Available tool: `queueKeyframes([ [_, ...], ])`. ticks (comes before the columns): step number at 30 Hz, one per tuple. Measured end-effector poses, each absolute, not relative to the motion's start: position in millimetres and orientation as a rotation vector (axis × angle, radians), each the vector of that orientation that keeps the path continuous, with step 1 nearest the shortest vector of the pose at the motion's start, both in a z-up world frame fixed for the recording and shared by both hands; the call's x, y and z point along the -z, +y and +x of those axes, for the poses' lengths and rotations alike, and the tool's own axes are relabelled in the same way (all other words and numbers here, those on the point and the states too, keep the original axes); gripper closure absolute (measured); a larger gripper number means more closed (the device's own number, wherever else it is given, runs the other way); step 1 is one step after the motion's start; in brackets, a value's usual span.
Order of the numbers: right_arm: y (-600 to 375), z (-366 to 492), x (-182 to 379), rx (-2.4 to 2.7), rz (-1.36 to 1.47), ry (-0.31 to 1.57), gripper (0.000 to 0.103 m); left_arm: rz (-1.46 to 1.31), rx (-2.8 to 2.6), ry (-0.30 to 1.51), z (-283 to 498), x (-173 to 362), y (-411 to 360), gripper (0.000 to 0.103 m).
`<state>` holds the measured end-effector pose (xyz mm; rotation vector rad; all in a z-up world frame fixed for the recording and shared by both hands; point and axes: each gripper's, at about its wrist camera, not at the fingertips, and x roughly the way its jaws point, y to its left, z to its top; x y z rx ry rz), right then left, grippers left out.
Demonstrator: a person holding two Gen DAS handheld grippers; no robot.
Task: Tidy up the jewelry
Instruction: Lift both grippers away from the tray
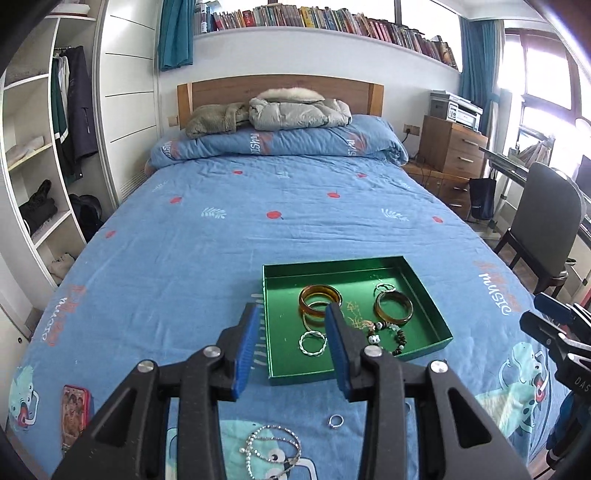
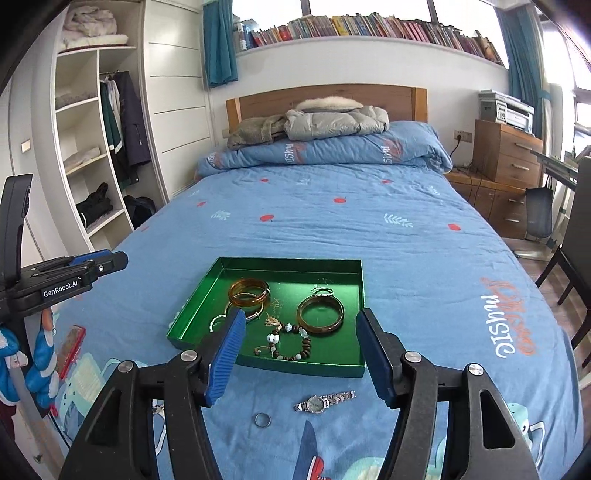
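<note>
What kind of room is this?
A bedroom, most likely: a bed with a blue patterned cover fills the view, an open wardrobe holds hanging clothes, and a long bookshelf runs above the headboard.

Left gripper label: "GenRobot.AI"
Bedsheet print: "music", seen upside down
Duvet print: "music", also inverted
Right gripper side: "DAS", cut off

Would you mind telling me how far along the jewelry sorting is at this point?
Mostly done: the green tray already holds two amber bangles, a brown bangle, a beaded bracelet and silver rings. Nothing is in hand: the left hand-held gripper and right hand-held gripper are both open and empty. Left on the bedspread: a wristwatch, a small ring and a silver chain.
</note>
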<state>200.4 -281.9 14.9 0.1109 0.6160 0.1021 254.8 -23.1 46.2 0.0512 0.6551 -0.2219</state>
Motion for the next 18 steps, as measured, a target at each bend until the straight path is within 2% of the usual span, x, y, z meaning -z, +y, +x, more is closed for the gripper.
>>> queueKeyframes([
  [10,-295,112,-59,-0.099,0.118,0.520,0.041,0.012,0.201,0.598,182,-92,7,0.068],
  [18,-288,64,-73,-0.120,0.119,0.469,0.041,0.006,0.207,0.570,133,-105,25,0.068],
])
